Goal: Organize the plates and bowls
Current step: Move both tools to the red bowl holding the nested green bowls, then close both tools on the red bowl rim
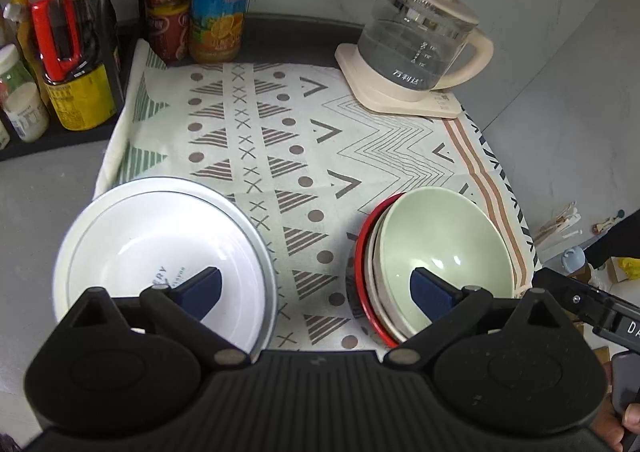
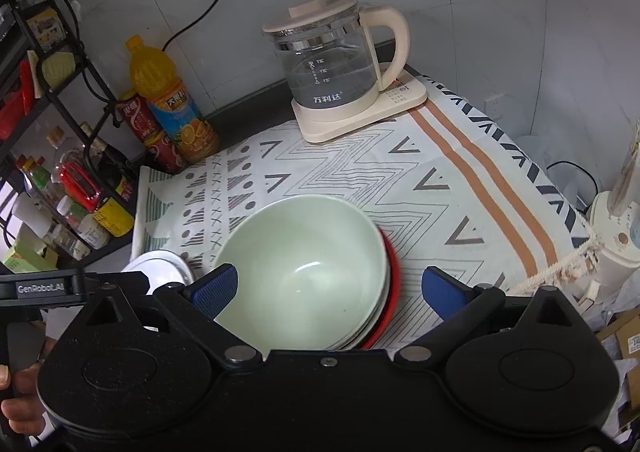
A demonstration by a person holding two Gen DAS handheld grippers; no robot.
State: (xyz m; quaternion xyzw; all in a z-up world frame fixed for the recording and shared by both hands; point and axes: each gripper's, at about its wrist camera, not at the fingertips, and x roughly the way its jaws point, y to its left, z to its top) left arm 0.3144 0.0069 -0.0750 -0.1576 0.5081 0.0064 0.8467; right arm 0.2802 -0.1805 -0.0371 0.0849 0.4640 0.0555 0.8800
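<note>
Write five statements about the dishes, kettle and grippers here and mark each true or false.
1. The green bowl sits on top of a stack that includes a red plate. True.
2. The left hand-held gripper grips the white bowl. False: it is open, holding nothing.
3. The glass kettle stands on its cream base. True.
4. The right hand-held gripper is shut. False: its jaws are wide apart.
5. The orange drink bottle lies on its side. False: it stands upright.
</note>
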